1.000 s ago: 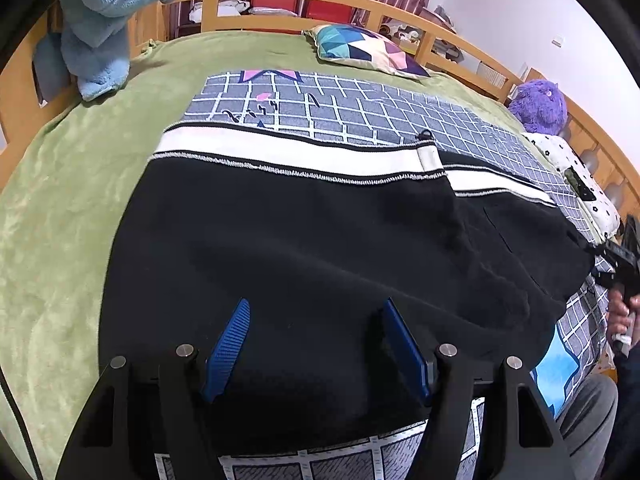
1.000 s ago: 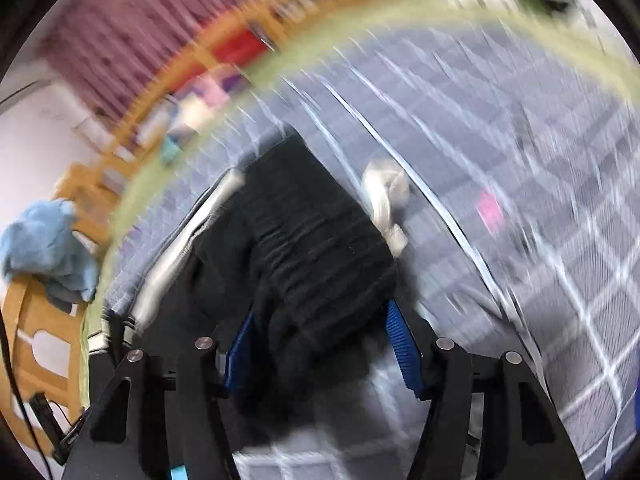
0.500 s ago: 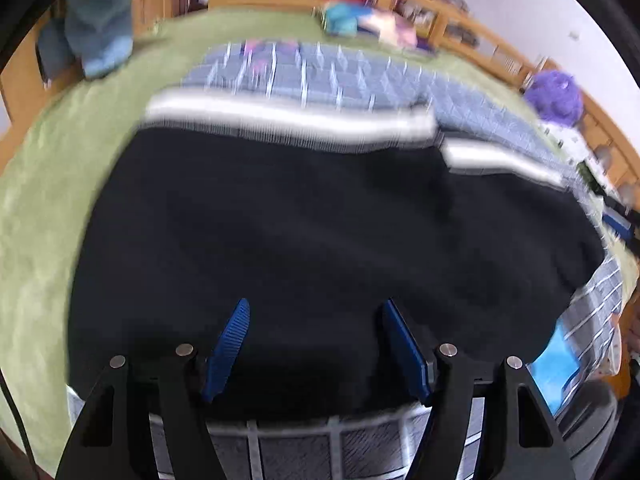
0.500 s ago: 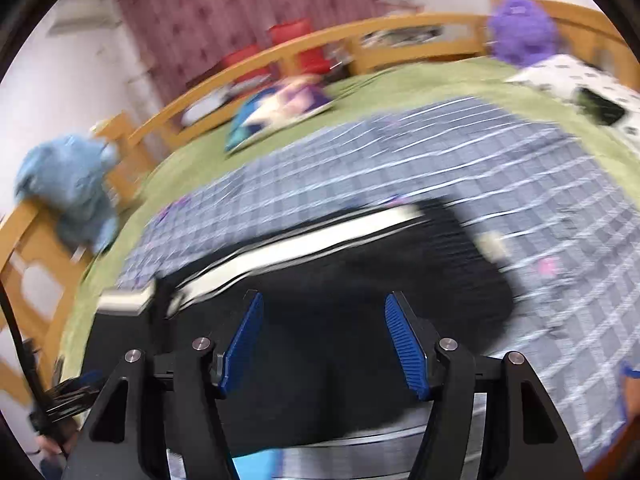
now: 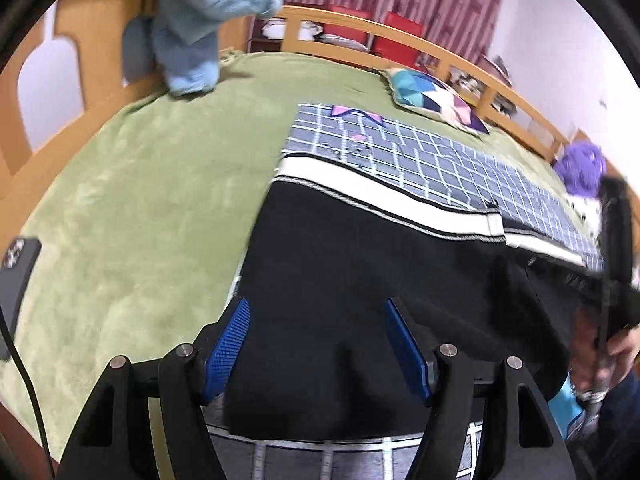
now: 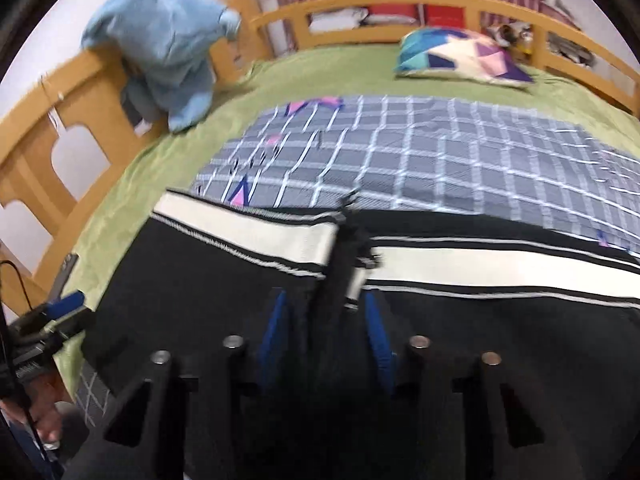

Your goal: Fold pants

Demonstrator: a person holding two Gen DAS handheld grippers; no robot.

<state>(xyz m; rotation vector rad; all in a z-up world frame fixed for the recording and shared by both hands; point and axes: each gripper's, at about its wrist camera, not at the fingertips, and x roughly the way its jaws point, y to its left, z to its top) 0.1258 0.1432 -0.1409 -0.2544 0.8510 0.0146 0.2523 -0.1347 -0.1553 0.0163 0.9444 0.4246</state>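
Black pants [image 5: 360, 264] with a white side stripe [image 6: 480, 268] lie spread on a grey checked sheet [image 6: 440, 160]. My left gripper [image 5: 318, 344] hangs open over the pants' near left edge, nothing pinched between its blue fingers [image 5: 228, 344]. In the right wrist view it shows at the far left [image 6: 64, 308]. My right gripper [image 6: 326, 336] sits over the middle of the pants near the stripe. Its jaws are closing on a raised ridge of black cloth [image 6: 340, 272] bunched between the pads. In the left wrist view it is a dark blur at the far right [image 5: 616, 260], held by a hand.
The sheet lies on a green blanket [image 5: 140, 200] inside a wooden bed rail [image 6: 440, 4]. A blue plush [image 6: 168, 48] hangs over the left rail. A patterned pillow [image 6: 460, 56] and a purple plush [image 5: 580, 164] lie at the back. A phone on a cable [image 5: 16, 280] rests left.
The right gripper let go of the bunched pant leg, swept across to the middle of the pants and narrowed its jaws around a ridge of cloth. The left gripper shifted toward the pants' left edge.
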